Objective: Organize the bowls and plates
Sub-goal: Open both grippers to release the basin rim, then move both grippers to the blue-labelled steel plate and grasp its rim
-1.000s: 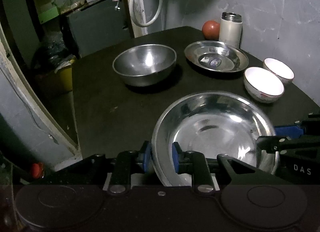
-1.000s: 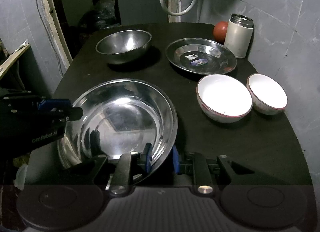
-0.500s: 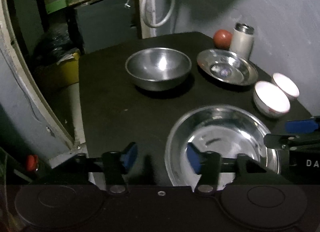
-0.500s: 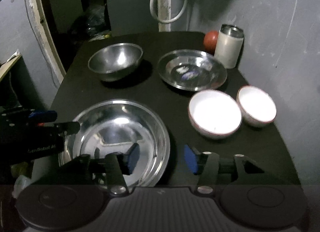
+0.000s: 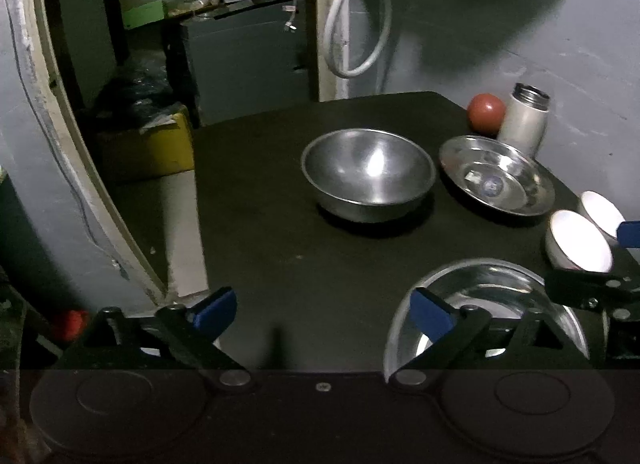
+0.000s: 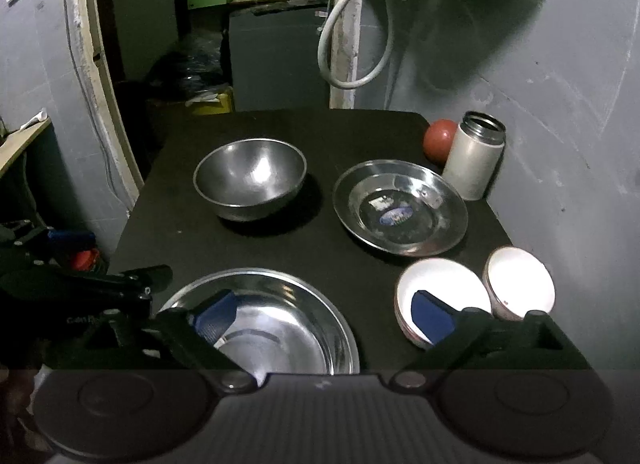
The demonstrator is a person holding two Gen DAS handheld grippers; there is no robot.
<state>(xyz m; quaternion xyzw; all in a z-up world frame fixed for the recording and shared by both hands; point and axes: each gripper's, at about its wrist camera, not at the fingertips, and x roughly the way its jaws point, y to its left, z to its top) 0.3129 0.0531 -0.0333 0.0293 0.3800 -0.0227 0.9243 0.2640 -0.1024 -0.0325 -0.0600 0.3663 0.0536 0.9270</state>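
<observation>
right wrist view: the right gripper stands wide and empty above the near table edge, with the large steel basin under its left pad and the 2 white bowls just right of centre, touching each other, nearer this hand. the left gripper is wide too, the basin at its right; the deep steel bowl and steel plate lie farther ahead, probably untouched; all are round and rim-up.

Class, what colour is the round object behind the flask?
Red: the ball shows best in the right wrist view.

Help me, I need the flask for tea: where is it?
Right wrist view: flask stands at the table's far right corner, beside the red ball, behind the steel plate.
</observation>
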